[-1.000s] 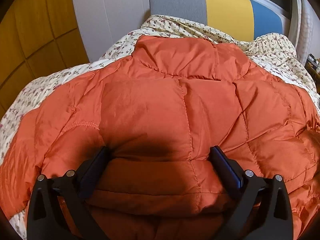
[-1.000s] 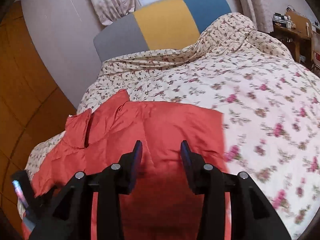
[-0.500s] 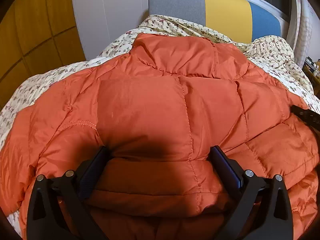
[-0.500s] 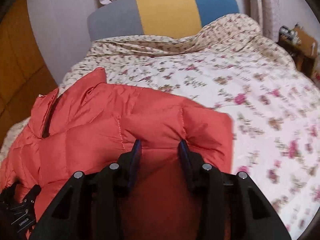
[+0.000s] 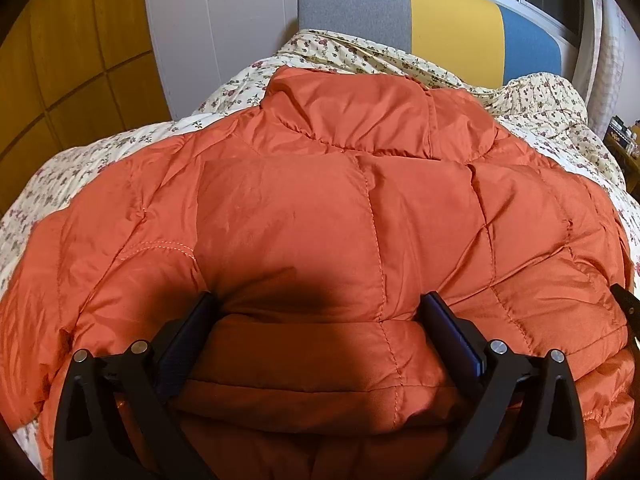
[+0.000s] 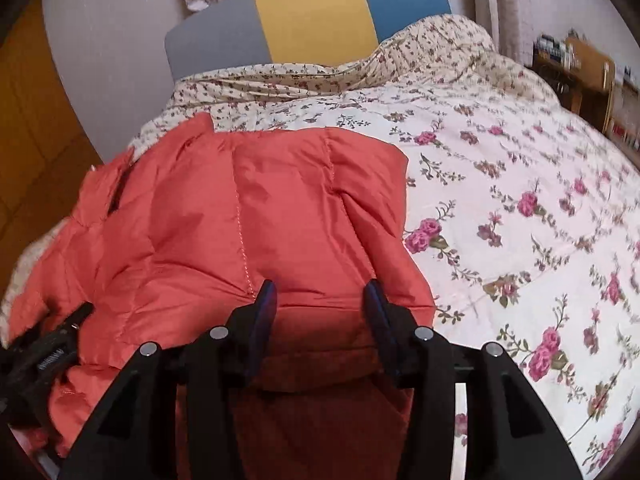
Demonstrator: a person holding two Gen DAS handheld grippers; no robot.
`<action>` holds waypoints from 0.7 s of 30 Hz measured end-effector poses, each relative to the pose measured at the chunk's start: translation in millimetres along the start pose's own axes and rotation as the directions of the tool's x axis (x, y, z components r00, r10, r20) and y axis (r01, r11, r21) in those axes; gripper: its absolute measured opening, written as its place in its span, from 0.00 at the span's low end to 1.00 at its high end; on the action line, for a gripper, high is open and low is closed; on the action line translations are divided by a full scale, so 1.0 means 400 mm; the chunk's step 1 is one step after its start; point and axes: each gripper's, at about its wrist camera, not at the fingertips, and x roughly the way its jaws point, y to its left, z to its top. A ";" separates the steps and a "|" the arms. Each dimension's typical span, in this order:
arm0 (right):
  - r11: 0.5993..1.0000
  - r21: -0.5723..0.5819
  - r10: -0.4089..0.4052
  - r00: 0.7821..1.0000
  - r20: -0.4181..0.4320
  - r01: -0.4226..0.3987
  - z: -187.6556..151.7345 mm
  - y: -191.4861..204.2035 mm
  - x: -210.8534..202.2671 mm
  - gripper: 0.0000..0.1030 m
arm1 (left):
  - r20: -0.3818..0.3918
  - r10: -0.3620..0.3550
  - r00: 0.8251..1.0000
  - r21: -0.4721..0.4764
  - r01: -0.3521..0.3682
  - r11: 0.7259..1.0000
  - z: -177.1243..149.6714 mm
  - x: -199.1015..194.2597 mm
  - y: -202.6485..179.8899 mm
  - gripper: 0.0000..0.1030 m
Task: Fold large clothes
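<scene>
Fingers first, left wrist view: your left gripper (image 5: pixel 316 312) stands wide, with a thick roll of the orange down jacket (image 5: pixel 340 200) bulging between the fingers (image 5: pixel 452 332). Both pads seem to sit against the padding, so read it as a broad grasp on the jacket's near edge, not a release. The jacket lies back-up on the floral quilt (image 5: pixel 100 152) of the bed, collar toward the striped headboard (image 5: pixel 400 12). Its body still spreads wide to both sides. At the right border a black tip of your right gripper (image 5: pixel 628 308) shows.

Right wrist view: your right gripper (image 6: pixel 320 296) has just been opening its jaws, with the jacket's folded side panel (image 6: pixel 280 208) between the fingers (image 6: pixel 268 300). The cloth bulges there, yet I judge the pads are no longer clamping it; that is a judgement, as contact is hard to read. The panel lies doubled over the jacket, its outer edge straight against the quilt. Your left gripper shows at lower left.

Progress, by my reading: one side fold is laid down. The other side, and the final folds to a compact bundle, remain.
</scene>
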 end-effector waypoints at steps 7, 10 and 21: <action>0.994 -0.069 -0.084 0.996 0.007 0.084 -0.008 0.034 0.009 0.48 | -0.011 0.030 0.999 0.021 -0.030 0.999 0.001 -0.009 -0.011 0.97; 0.993 -0.076 -0.094 0.996 0.009 0.094 -0.011 0.037 0.014 0.48 | -0.019 0.001 1.000 0.012 -0.001 1.000 -0.005 -0.028 0.000 0.97; 0.990 -0.088 -0.112 0.994 0.011 0.112 -0.013 0.044 0.010 0.49 | 0.098 -0.073 0.993 -0.115 0.084 0.990 -0.112 -0.226 0.144 0.97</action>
